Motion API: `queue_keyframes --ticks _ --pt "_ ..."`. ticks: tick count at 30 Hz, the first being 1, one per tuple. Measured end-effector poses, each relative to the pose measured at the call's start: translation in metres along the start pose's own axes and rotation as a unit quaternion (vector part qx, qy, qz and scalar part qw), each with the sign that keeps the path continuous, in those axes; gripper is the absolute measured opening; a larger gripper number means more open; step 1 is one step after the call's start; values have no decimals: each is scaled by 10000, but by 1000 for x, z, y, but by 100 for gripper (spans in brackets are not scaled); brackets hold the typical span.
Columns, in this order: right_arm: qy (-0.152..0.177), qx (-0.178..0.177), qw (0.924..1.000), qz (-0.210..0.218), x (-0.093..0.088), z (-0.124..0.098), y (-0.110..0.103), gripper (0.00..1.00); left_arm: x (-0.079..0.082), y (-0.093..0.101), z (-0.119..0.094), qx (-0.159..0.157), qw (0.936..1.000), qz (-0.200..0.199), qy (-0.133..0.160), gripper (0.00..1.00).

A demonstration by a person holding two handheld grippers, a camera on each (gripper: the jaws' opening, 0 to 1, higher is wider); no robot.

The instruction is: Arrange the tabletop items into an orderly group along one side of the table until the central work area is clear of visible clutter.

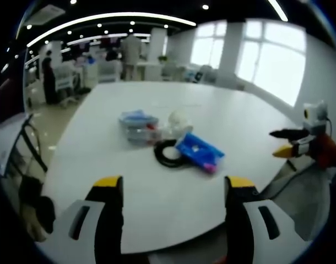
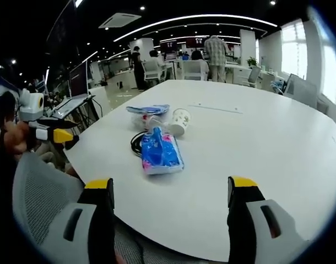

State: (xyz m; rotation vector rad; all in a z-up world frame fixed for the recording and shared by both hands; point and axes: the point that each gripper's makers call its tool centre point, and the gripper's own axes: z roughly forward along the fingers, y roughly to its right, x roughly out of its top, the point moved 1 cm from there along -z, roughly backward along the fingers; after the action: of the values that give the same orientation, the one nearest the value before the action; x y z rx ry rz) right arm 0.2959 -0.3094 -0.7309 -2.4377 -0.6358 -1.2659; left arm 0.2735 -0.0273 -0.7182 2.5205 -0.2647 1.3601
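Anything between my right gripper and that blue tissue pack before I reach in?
Nothing visible. The right gripper is open, and only bare white table lies ahead of it up to the blue tissue pack. The black cable coil and paper cup sit beyond the pack.

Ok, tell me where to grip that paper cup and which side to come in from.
Grip the paper cup across its side wall near the middle. It lies tipped on its side, rim toward the right claw, with the blue packet close beside it, so approaching from its open table side looks easiest.
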Motion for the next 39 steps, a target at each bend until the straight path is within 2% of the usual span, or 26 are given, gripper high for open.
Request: queue_keyframes --ticks 4,15,29,39 --pt "89 16 9998 181 6 9 -1 84 0 1 0 -5 10000 11 7 72" --pt "-42 96 9997 229 9 49 -10 84 2 1 -2 -37 10000 14 59 72" --pt "-436 40 9980 460 -8 102 -18 83 3 0 -3 -47 9999 -7 90 72" --pt "-652 -5 9942 857 -21 134 -22 80 4 0 -4 -51 9999 -16 100 71"
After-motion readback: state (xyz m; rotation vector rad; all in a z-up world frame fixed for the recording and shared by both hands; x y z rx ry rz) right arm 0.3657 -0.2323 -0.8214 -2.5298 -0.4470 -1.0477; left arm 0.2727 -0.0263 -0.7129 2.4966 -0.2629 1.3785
